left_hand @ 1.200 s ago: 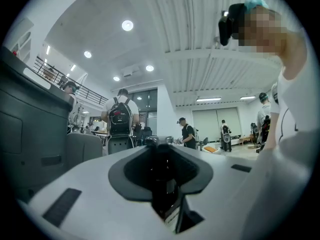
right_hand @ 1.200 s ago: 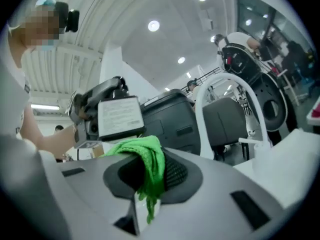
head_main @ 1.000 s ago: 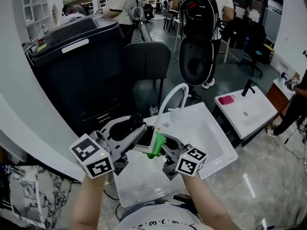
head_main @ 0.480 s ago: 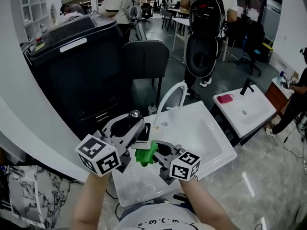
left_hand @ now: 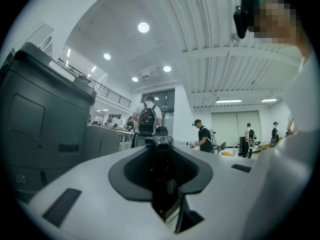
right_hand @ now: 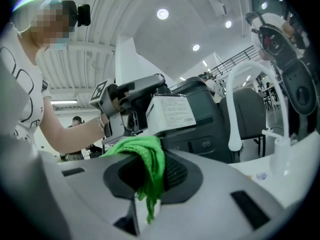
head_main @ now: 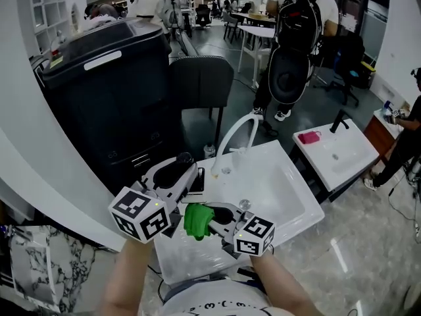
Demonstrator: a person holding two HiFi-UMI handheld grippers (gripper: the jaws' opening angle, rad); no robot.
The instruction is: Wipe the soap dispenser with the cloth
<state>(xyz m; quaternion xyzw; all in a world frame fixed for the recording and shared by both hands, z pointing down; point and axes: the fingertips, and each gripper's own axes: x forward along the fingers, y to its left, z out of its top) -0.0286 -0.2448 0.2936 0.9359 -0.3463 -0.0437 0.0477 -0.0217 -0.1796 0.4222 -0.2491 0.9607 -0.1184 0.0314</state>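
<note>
An open workshop floor, with a white basin (head_main: 283, 189) below the person and a tall black cabinet (head_main: 112, 104) at the far left. In front of the cabinet the left tool (head_main: 183, 178) is clenched on the soap dispenser (right_hand: 170, 115), a dark bottle held over the basin's left edge. Just below and to its right, the green cloth (head_main: 196, 220) bunches out of the right tool (head_main: 213, 224), whose jaws are clamped on it. Whether cloth and bottle touch cannot be told. A second ago the cloth sat higher, at the bottle's right side. It has since slid down and leftward, and both tools have come lower toward the person. The white curved faucet (head_main: 233, 135) has not shifted, while the person with the black backpack (head_main: 296, 58) has stepped rightward. The dispenser's white label carries rows of small print, too fine to read, and each tool's cube bears black-and-white square markers
</note>
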